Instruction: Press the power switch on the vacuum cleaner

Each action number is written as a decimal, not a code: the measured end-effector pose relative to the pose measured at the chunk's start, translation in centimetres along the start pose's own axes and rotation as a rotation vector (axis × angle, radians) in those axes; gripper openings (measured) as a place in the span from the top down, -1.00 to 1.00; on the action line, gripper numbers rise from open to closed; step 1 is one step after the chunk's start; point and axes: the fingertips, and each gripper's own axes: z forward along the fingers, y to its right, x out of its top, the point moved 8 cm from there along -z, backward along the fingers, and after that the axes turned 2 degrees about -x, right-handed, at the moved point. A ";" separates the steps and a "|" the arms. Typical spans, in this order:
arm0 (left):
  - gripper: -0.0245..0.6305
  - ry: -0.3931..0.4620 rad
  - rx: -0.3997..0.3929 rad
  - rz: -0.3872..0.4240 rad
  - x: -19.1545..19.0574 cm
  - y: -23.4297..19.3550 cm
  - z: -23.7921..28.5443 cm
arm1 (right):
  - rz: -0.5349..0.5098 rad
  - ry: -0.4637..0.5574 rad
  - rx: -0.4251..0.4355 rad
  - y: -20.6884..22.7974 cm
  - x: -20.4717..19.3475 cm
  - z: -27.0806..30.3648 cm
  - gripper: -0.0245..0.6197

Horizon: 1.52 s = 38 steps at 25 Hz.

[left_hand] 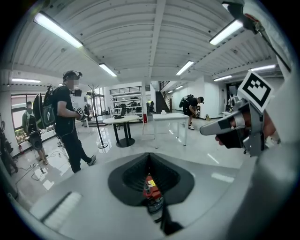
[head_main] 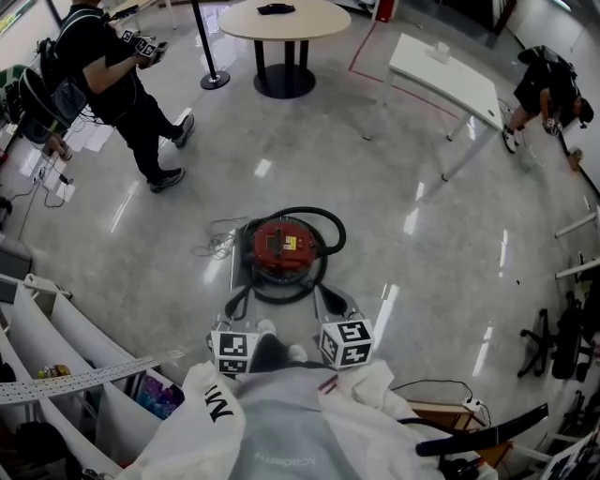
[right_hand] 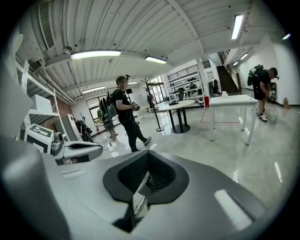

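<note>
The red vacuum cleaner (head_main: 284,246) stands on the glossy floor just ahead of me, with its black hose (head_main: 319,220) looped round it. Both grippers are held low in front of my body and point at it. My left gripper (head_main: 246,292) sits at the vacuum's near left, my right gripper (head_main: 322,291) at its near right; neither touches it. In the left gripper view the jaws of the left gripper (left_hand: 150,155) are shut, and the red vacuum cleaner (left_hand: 149,187) shows through their notch. The right gripper (right_hand: 148,166) is shut too, with nothing held.
A person in black (head_main: 117,75) stands at the back left, another person (head_main: 548,82) bends at the far right. A round table (head_main: 284,21) and a white table (head_main: 448,73) stand behind. White shelves (head_main: 52,342) are at my left, loose cables (head_main: 216,242) by the vacuum, chairs (head_main: 562,337) at right.
</note>
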 end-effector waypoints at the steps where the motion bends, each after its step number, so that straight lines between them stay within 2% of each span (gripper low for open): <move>1: 0.93 0.001 -0.004 0.001 0.0 -0.4 0.3 | 0.001 -0.001 -0.004 -0.1 0.1 0.3 0.92; 25: 0.93 0.042 -0.147 0.005 1.0 -5.4 4.8 | -0.006 -0.001 -0.124 -2.6 2.3 3.9 0.92; 38: 0.93 0.078 -0.183 -0.013 1.2 -6.5 5.6 | -0.027 0.000 -0.168 -3.8 2.5 4.3 0.92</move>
